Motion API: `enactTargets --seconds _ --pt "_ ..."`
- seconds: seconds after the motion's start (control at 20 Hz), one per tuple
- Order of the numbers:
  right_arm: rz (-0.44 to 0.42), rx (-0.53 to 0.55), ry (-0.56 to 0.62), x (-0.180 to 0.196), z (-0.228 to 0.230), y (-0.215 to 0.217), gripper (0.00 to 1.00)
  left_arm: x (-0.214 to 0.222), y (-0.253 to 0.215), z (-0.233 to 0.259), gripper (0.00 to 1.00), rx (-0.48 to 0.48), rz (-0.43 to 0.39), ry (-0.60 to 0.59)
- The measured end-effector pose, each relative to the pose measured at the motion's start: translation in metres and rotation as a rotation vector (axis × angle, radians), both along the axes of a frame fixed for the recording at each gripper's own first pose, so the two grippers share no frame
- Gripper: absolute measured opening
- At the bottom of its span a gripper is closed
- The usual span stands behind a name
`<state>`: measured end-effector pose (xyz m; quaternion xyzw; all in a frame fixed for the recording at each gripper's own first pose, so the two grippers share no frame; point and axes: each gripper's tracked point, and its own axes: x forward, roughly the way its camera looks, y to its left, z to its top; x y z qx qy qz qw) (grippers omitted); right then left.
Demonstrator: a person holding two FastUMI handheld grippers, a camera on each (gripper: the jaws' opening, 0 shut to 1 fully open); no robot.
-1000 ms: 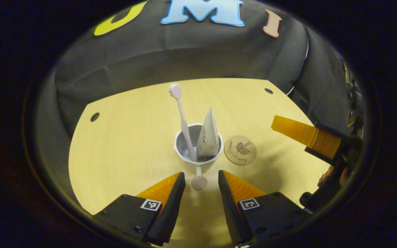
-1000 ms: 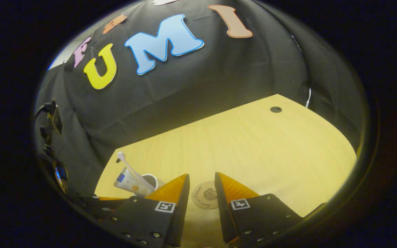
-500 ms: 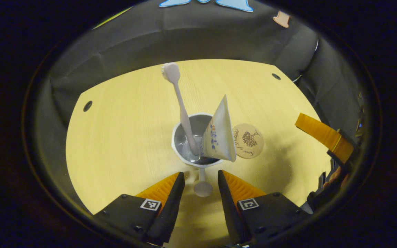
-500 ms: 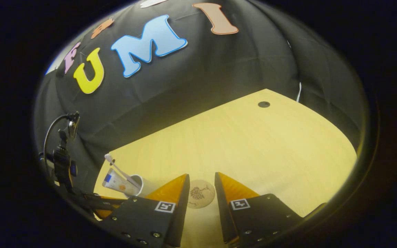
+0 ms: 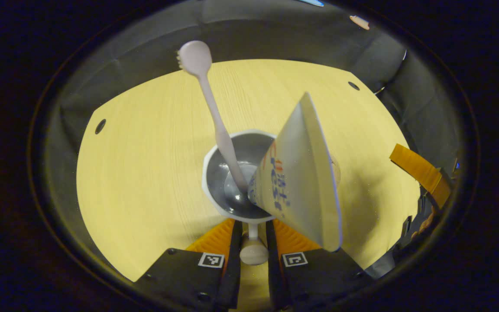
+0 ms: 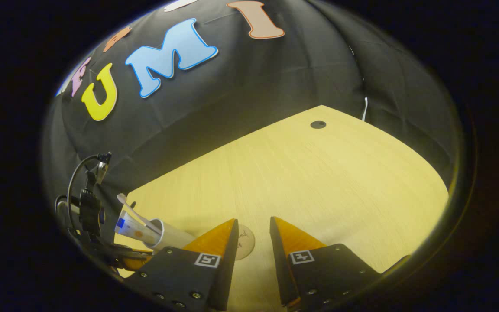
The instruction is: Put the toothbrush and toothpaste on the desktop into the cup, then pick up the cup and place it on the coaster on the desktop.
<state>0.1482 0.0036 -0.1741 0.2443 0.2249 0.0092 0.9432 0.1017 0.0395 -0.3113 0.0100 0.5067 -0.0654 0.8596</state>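
White and full, the cup (image 5: 236, 173) holds the toothbrush (image 5: 208, 104) and toothpaste (image 5: 301, 173). The left gripper (image 5: 253, 242) pinches the cup's little handle (image 5: 253, 252). The right gripper (image 6: 251, 242) hangs open, holding nothing, over the desk (image 6: 319, 182). The carrying step is on. Next, the cup must go gently onto the coaster (image 6: 245, 242) just beside it.

Hand-held gripper (image 6: 251, 225): black body, screws, square markers.

White cup (image 5: 215, 151) holds leaning toothbrush (image 5: 208, 102) and toothpaste (image 5: 301, 173); round coaster (image 6: 246, 242) apparently just beside it.
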Motion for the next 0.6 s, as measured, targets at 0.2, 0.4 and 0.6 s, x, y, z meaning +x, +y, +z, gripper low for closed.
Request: enactTargets --seconds 0.2,0.4,0.6 --pt "0.006 0.001 0.007 0.000 0.000 0.004 0.44 -0.001 -0.004 0.001 0.24 -0.007 -0.005 -0.012" --pt "0.007 -0.003 0.013 -0.001 -0.001 0.005 0.44 0.002 -0.007 0.004 0.30 -0.031 -0.002 -0.041" --pt "0.002 -0.002 0.016 -0.003 -0.001 0.004 0.44 0.009 -0.009 0.021 0.31 0.006 -0.034 -0.116"
